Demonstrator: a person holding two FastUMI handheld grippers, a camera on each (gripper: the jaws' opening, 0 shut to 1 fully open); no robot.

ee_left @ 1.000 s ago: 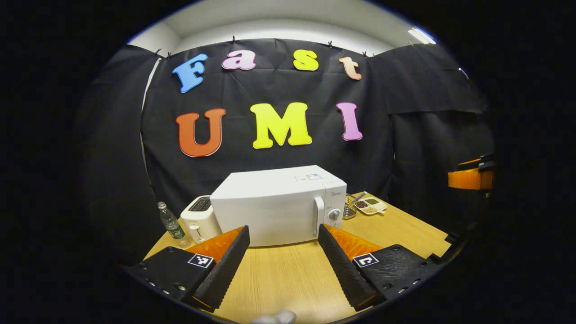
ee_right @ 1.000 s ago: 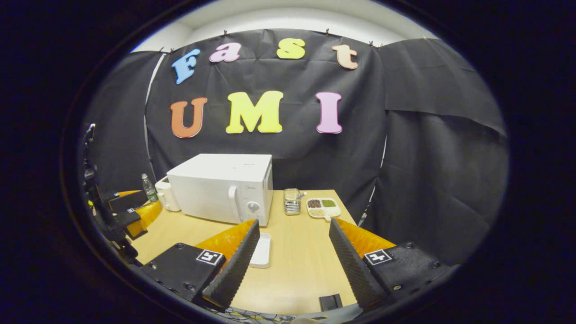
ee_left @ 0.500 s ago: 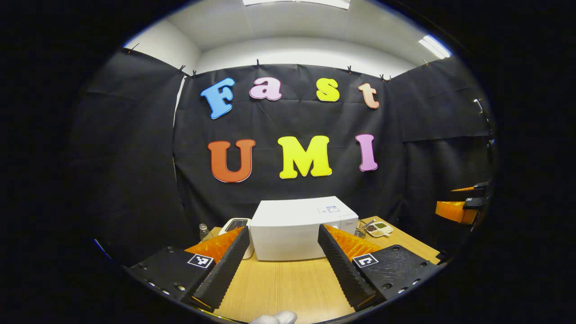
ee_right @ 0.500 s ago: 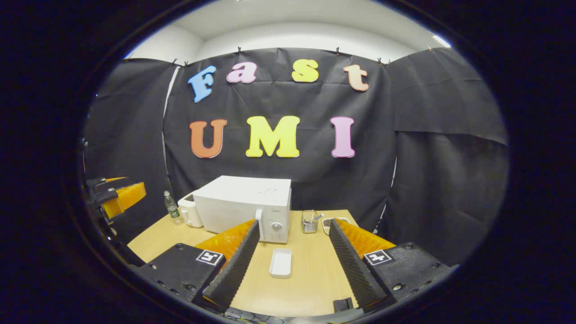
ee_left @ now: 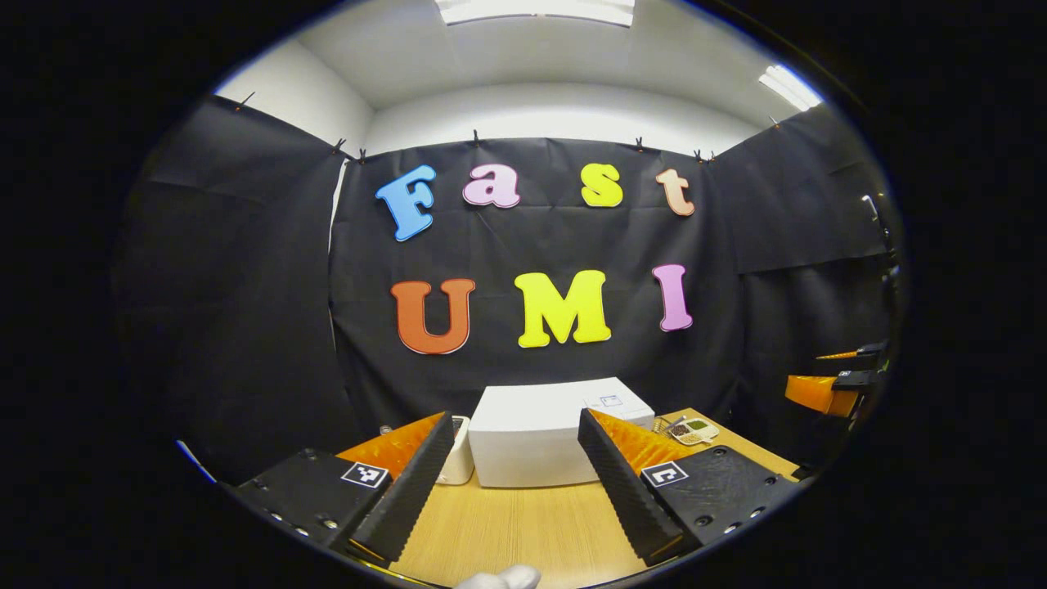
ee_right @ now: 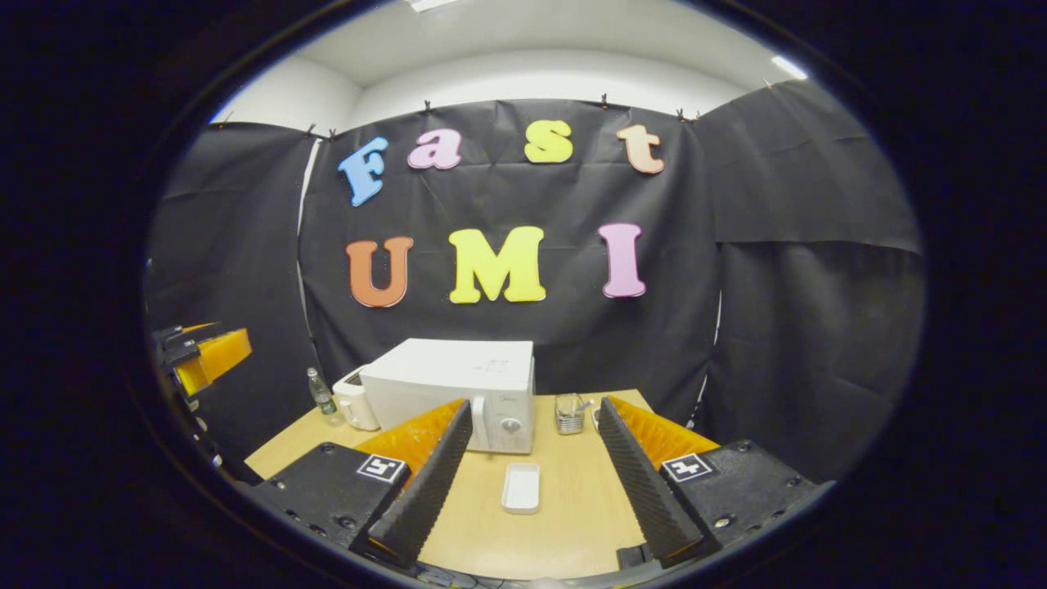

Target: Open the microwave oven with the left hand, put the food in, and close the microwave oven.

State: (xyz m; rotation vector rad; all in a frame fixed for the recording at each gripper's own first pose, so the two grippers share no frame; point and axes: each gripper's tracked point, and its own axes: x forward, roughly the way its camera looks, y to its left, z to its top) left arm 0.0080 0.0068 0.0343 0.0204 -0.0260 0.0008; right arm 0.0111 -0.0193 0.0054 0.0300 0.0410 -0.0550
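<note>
White enamelled microwave oven (ee_right: 458, 393), door closed, stands toward the back of the wooden tabletop (ee_right: 564, 523), well apart from both grippers. Judged rigid and heavy enough to stay put under a pull. The vertical door handle (ee_right: 478, 421), beside the control knob (ee_right: 510, 425), is the evident place to take hold, hooked or pinched from the side.

White shallow tray (ee_right: 521, 487), presumably the food container; contents cannot be made out. It lies on the tabletop in front of the oven, between the right gripper's fingers as seen in the right gripper view. Judged light, stiff and smooth-walled, so possibly slippery; best gripped across a long rim and kept level.

Left gripper (ee_left: 514, 474): fingers spread, holding nothing. Right gripper (ee_right: 532, 470): fingers spread, holding nothing.

Right gripper view gives the oven's front face, handle, knob and tray, plus a bottle (ee_right: 322, 393), a toaster (ee_right: 357, 401) and a metal caddy (ee_right: 568, 413). Left gripper view gives the oven's top and front (ee_left: 540, 438) with the handle hidden behind a finger, and a divided dish (ee_left: 694, 428) at right.
</note>
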